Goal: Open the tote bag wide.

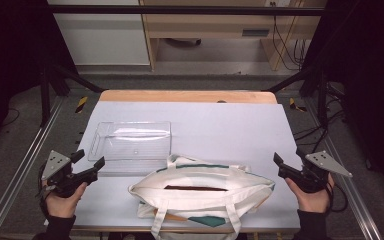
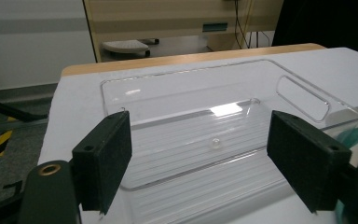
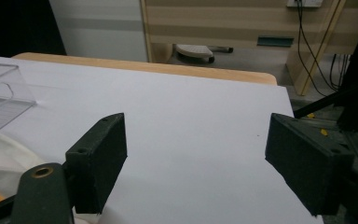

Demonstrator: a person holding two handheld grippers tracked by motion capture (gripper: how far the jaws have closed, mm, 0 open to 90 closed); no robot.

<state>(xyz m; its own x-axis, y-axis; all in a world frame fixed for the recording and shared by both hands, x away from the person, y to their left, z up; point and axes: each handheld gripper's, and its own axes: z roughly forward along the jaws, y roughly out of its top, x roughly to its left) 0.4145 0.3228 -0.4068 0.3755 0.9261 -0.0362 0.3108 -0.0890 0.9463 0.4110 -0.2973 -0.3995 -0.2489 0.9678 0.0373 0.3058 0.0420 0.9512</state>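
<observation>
Left tool (image 1: 90,161) & right tool (image 1: 284,164), high view: both w/ jaws apart, holding nothing, either side of the canvas bag (image 1: 202,192) on the counter (image 1: 230,125); clear tray (image 1: 132,142) just behind bag's left end. Left gripper view: left tool (image 2: 200,161) gapes over the tray (image 2: 214,121). Right gripper view: right tool (image 3: 196,161) spread over bare counter (image 3: 191,116), bag (image 3: 4,154) at lower left.

A pale tabletop (image 1: 220,125) with a wooden far edge carries a clear plastic tray (image 1: 132,145) at its left and a cream tote bag (image 1: 200,192) lying flat near the front edge, just beside the tray.
</observation>
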